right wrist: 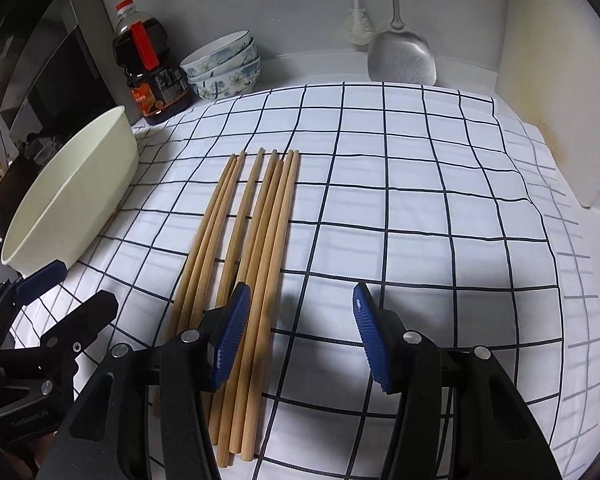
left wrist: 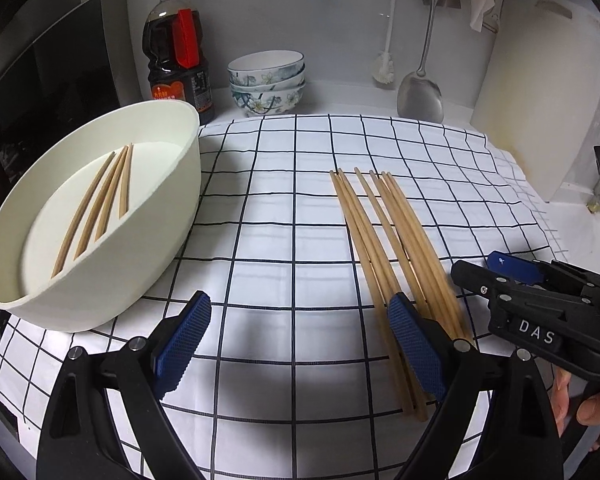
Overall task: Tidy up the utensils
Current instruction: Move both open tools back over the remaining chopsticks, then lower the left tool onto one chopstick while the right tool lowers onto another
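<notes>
Chopsticks [left wrist: 396, 248] lie loose on the checked cloth [left wrist: 280, 208] in my left wrist view, and three more lie inside the white basin [left wrist: 100, 272] at the left. My left gripper [left wrist: 300, 344] is spread wide with nothing between its pads; its right pad [left wrist: 414, 350] is over the bundle's near ends. From the right wrist, my right gripper [right wrist: 300, 336] is also spread and empty, its left pad [right wrist: 230, 338] above the chopsticks.

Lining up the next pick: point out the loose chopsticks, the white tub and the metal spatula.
loose chopsticks [right wrist: 256, 240], right wrist view, mid-shaft of the bundle
white tub [left wrist: 148, 240], left wrist view, outer wall
metal spatula [right wrist: 402, 58], right wrist view, blade
</notes>
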Tool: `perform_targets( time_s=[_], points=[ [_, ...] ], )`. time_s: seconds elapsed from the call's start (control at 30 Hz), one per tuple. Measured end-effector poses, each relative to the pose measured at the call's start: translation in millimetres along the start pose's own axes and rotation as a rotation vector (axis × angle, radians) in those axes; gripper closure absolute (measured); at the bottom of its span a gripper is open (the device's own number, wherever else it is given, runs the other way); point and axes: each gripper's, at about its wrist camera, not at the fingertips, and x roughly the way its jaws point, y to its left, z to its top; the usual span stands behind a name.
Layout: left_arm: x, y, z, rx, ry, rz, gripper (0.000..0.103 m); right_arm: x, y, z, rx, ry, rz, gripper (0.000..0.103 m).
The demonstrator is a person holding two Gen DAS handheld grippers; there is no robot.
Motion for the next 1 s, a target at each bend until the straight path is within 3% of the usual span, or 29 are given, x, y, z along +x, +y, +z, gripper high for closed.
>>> perform_targets(
  time_s=[1.0],
  points=[
    [16,7,1,-0.004,0.022,0.006,0.014,12,11,-6,-0.114,0.048,-0.087,0.052]
  ],
)
